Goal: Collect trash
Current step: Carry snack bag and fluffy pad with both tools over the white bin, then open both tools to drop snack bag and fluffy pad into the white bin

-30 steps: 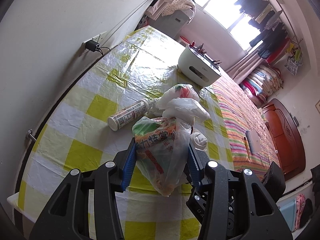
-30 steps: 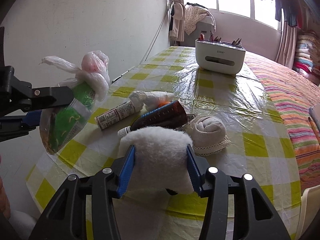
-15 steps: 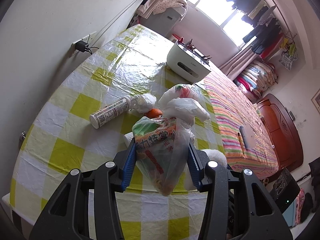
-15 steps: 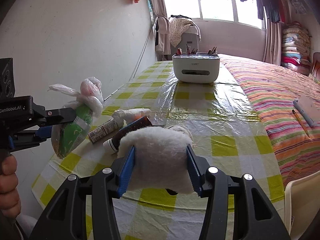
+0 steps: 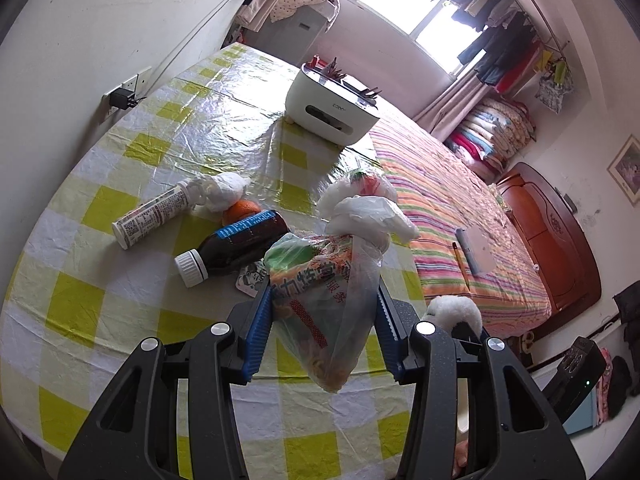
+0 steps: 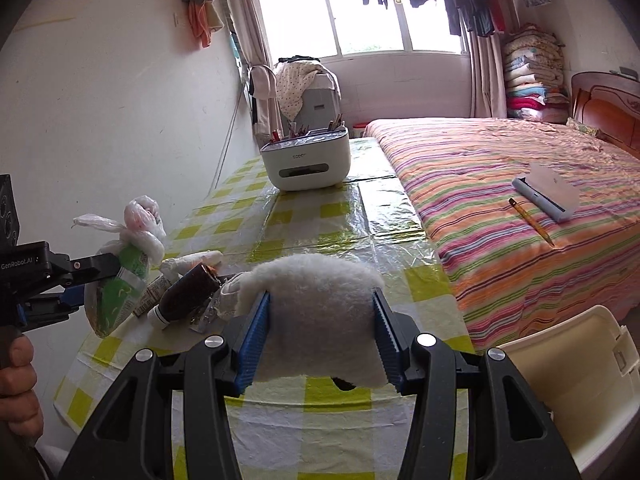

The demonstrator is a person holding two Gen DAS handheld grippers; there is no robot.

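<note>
My left gripper [image 5: 324, 328] is shut on a knotted clear plastic bag of food scraps [image 5: 328, 292], held above the near edge of the checked table [image 5: 100, 300]; the bag [image 6: 120, 280] shows at the left of the right wrist view too. My right gripper [image 6: 320, 336] is shut on a white fluffy wad [image 6: 316, 304], which also peeks out at the right in the left wrist view as a white fluffy wad [image 5: 454, 308]. On the table lie a dark brown bottle [image 5: 236, 246] with a white cap, a white tube-shaped bottle [image 5: 152, 216], an orange [image 5: 240, 210], a crumpled tissue [image 5: 224, 190] and a small wrapper [image 5: 250, 276].
A white box holding utensils [image 5: 332, 104] stands at the far end of the table. A bed with a striped cover [image 6: 520, 200] runs along the right, with a notebook and pencil on it. A cream plastic bin [image 6: 568, 368] sits below the table's near right corner. A person's hand [image 6: 16, 376] holds the left gripper.
Both grippers have pulled back from the table with their loads, so more of the room shows. The brown bottle and wrapper, earlier hidden behind the bag, are uncovered in the left wrist view.
</note>
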